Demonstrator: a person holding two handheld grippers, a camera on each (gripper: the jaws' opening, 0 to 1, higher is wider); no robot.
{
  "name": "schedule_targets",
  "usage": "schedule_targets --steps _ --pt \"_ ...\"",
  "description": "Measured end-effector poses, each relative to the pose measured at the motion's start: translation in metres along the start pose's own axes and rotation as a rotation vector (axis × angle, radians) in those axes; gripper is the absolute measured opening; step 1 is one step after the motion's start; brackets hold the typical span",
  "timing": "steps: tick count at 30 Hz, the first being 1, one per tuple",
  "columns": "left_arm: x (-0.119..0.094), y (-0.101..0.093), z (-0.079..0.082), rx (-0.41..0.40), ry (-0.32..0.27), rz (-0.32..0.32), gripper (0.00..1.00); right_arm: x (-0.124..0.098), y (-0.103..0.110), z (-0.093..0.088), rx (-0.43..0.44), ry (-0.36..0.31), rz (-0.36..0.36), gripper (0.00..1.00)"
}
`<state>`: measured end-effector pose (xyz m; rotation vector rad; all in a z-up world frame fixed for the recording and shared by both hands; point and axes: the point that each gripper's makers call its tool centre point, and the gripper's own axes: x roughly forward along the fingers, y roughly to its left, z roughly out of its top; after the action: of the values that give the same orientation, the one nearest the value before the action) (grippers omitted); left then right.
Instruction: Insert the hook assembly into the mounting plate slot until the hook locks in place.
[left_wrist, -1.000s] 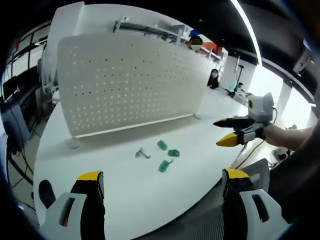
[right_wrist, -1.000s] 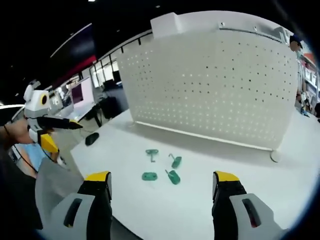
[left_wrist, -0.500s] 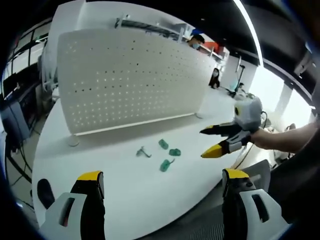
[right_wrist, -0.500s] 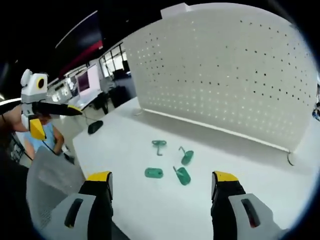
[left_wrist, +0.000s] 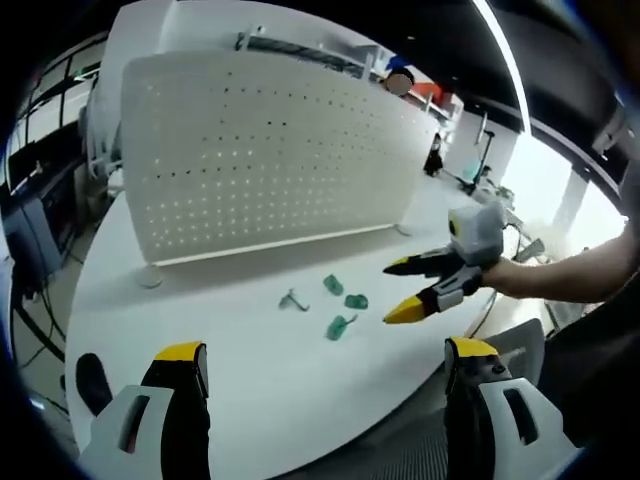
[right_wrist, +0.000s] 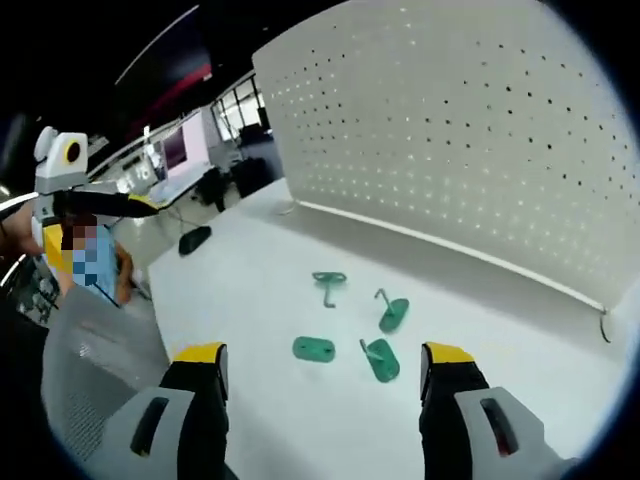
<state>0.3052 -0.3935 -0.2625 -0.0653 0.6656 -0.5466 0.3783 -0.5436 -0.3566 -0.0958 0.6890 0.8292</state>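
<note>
Three small green mounting pieces and a small hook lie loose on the white table, in front of the upright white pegboard. In the right gripper view the hook is farthest, with one green plate and two green pieces with wire stems nearer. My right gripper is open just short of them, holding nothing; in the left gripper view it hovers right of the pieces. My left gripper is open and empty, back at the table's near edge.
The pegboard stands close behind the parts. A black object rests near the table's edge. A person's arm reaches in from the right. Desks and monitors stand beyond the table.
My right gripper has moved forward over the table toward the green pieces, which now look larger in its view. The left gripper has stayed put. The parts have not moved.
</note>
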Motion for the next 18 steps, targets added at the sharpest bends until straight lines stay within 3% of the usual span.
schedule_targets --steps 10,18 --pt "0.001 0.008 0.0 -0.019 -0.005 0.016 1.0 0.021 -0.005 -0.006 -0.023 0.059 0.029 0.73" --pt "0.001 0.014 -0.002 -0.035 0.001 0.025 1.0 0.031 -0.016 -0.012 -0.038 0.104 0.036 0.62"
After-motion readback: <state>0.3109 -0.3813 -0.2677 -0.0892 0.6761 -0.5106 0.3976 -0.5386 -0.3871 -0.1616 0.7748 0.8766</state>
